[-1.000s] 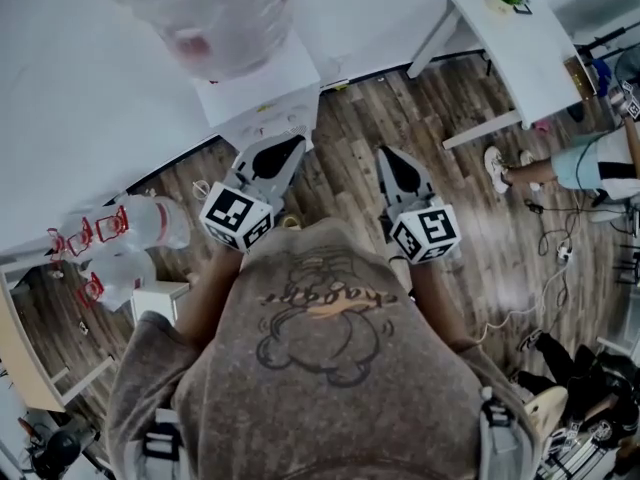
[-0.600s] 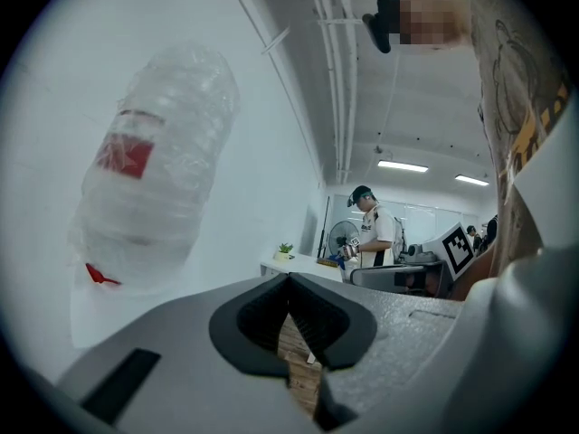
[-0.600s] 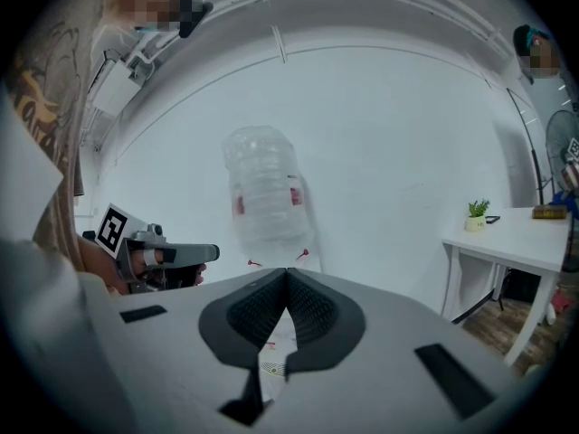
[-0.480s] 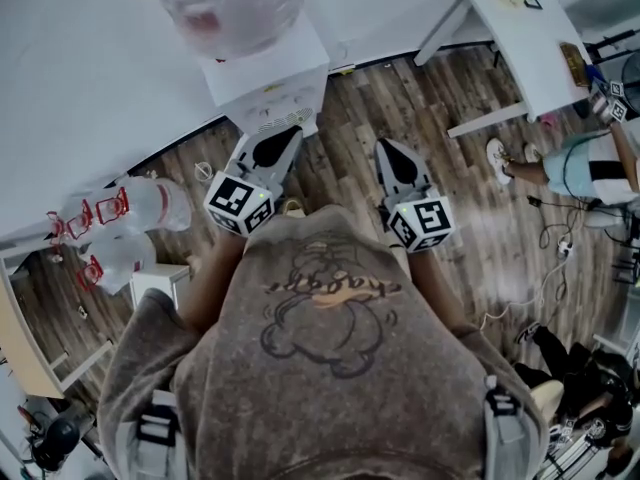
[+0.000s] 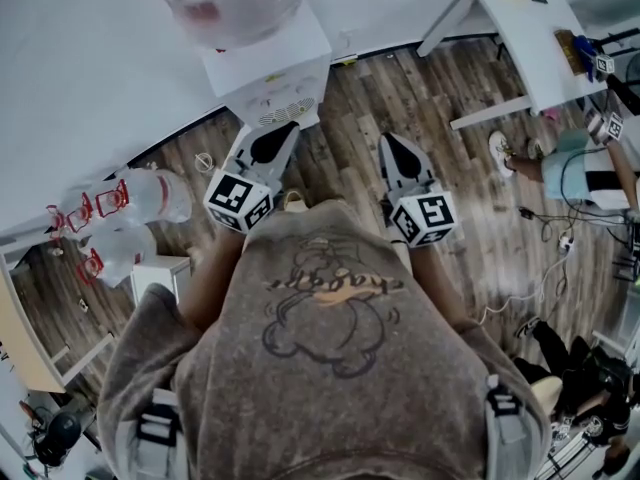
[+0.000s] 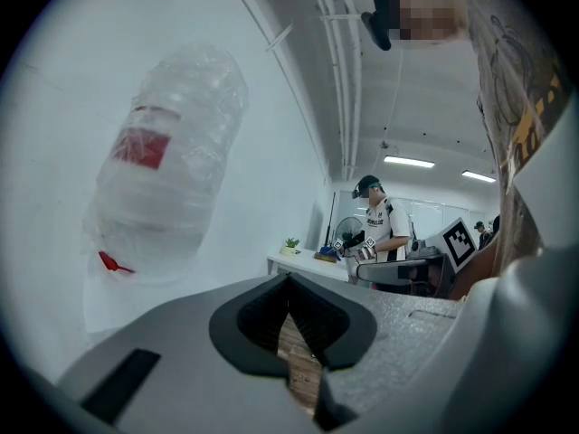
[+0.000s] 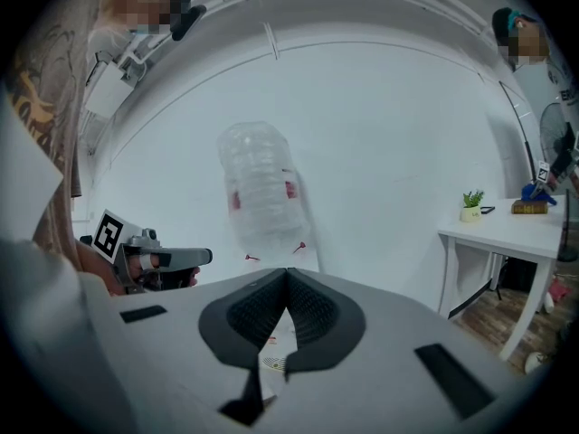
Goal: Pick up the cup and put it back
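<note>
Both held abt level, side by side: L gripper (image 5: 286,133) & R gripper (image 5: 390,146), jaws pressed together.

Person, seen from above: short-sleeved taupe T-shirt (image 5: 325,378), dark cartoon bear outline and orange lettering on the chest; grey straps (image 5: 155,430) with black buckles at 7 and 5 o'clock. Left gripper (image 5: 288,128) and right gripper (image 5: 389,140): pale grey shells, black fingers (image 5: 272,146), white cubes (image 5: 238,200) with black square markers.

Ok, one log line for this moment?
left claw: shut, empty | right claw: shut, empty | water dispenser: ahead | cup: not in view
</note>
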